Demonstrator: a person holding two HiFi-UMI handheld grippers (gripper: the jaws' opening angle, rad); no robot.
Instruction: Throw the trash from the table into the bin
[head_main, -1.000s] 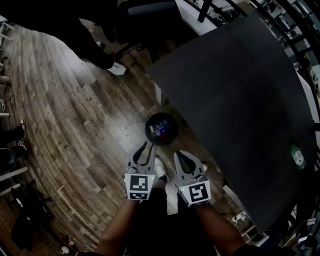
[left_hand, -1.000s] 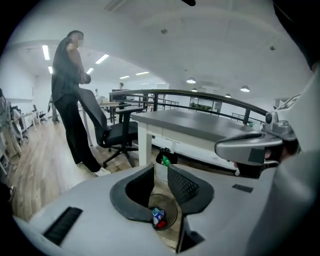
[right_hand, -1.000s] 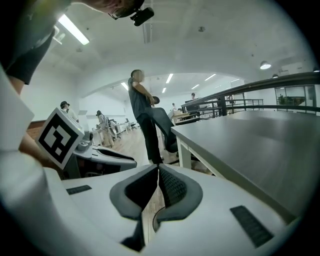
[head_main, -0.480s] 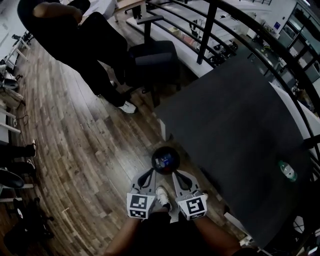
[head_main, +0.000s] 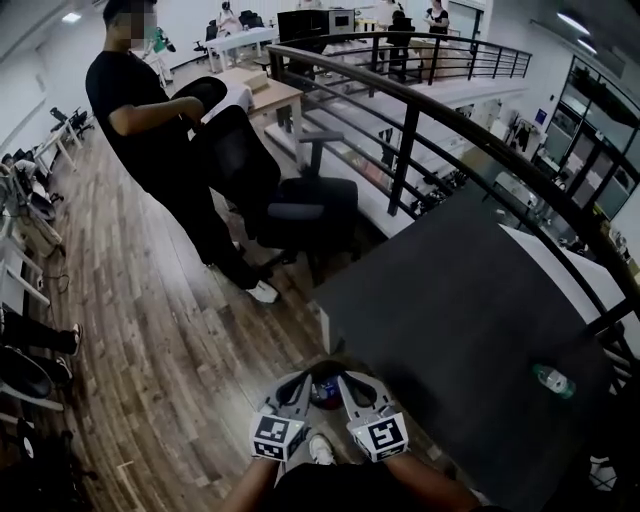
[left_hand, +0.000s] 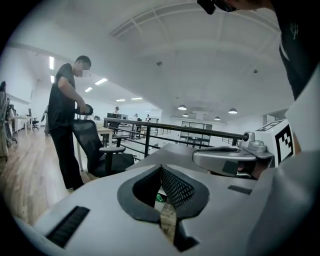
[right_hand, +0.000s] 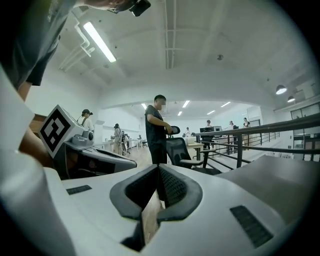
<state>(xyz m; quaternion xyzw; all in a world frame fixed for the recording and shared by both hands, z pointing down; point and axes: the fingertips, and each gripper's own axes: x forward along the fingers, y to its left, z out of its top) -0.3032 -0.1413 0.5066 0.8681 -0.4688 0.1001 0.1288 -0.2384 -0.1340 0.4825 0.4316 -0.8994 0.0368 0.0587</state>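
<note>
Left claw (head_main: 296, 388) now shut and empty, was open over the bin (head_main: 325, 390) a second ago. Right claw (head_main: 352, 388) shut, empty too. Both lifted off the bin. Drop looks done. Green bottle (head_main: 552, 380) still on bench (head_main: 450, 290), likely next.

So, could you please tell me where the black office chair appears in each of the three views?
Head view: the office chair sits upper centre, just above the dark table's left corner.
Left gripper view: the chair is left of centre, at mid-height.
Right gripper view: the chair is just right of centre.
Shared landmark: the standing person in black, immediately on its left in all three.
</note>
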